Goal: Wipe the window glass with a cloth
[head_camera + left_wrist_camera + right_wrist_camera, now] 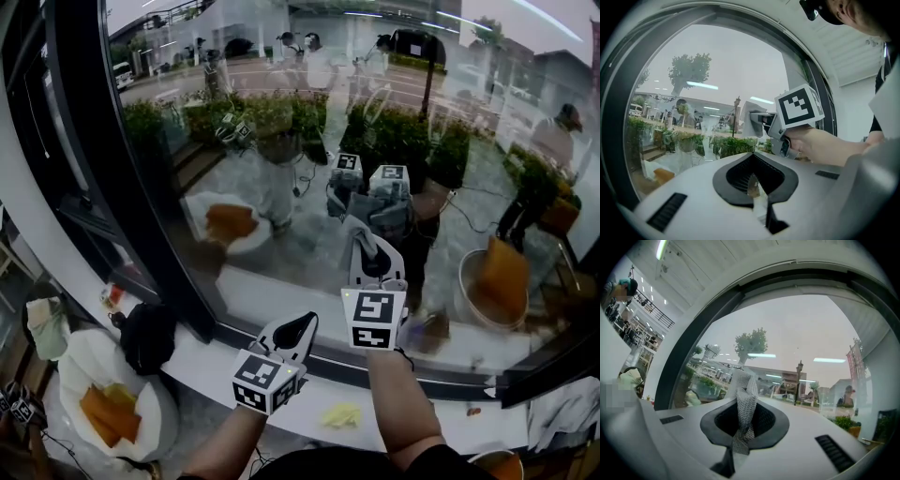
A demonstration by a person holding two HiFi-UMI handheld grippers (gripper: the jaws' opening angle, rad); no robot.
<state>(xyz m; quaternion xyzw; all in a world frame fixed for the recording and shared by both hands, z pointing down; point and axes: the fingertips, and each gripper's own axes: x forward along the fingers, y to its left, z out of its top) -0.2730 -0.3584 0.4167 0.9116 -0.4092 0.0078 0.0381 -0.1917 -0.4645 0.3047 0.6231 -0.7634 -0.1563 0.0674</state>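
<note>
The window glass [281, 141] fills the upper part of the head view. My right gripper [367, 246] is raised against the pane and is shut on a grey mesh cloth [356, 230]. In the right gripper view that cloth [745, 394] sticks up out of the gripper [743, 420] toward the glass [797, 333]. My left gripper [302, 326] sits lower, near the sill, shut with nothing in it. The left gripper view has its jaws [754, 180] closed and, beyond them, the right gripper [761, 123] with the cloth [751, 117] at the pane [693, 84].
A black window frame [84, 141] runs down the left, and a white sill [272, 295] runs below the glass. Lower left are a white plate [80, 361] with orange food, a black object [145, 337] and a small yellow item [342, 414]. Reflections cover the pane.
</note>
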